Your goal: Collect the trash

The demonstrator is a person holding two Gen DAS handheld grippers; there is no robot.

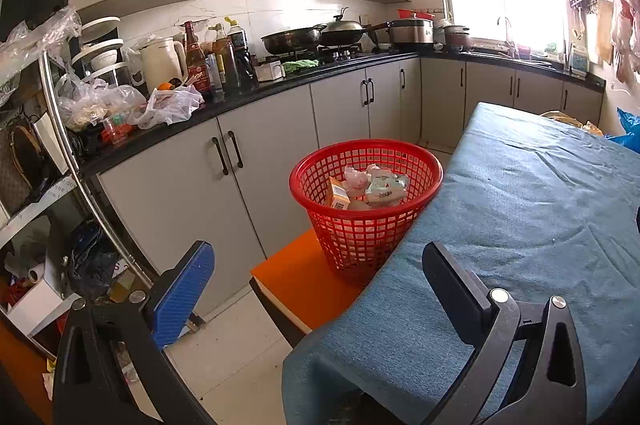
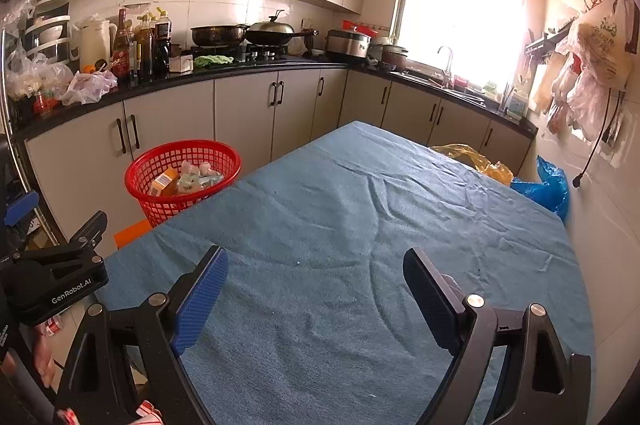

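Observation:
A red plastic basket (image 1: 366,221) stands on an orange stool (image 1: 296,281) beside the table's left edge. It holds trash (image 1: 366,187): an orange carton, crumpled paper and white wrappers. The basket also shows in the right wrist view (image 2: 182,181). My left gripper (image 1: 316,273) is open and empty, held low in front of the basket, its right finger over the table's corner. My right gripper (image 2: 316,279) is open and empty above the blue tablecloth (image 2: 360,225). The left gripper's body (image 2: 52,277) shows at the left of the right wrist view.
Grey cabinets under a black counter (image 1: 240,97) with bottles, a kettle, plastic bags and pans run behind the basket. A metal shelf rack (image 1: 68,145) stands at the left. Yellow (image 2: 472,157) and blue bags (image 2: 548,185) lie beyond the table's far right. Bags hang on the right wall.

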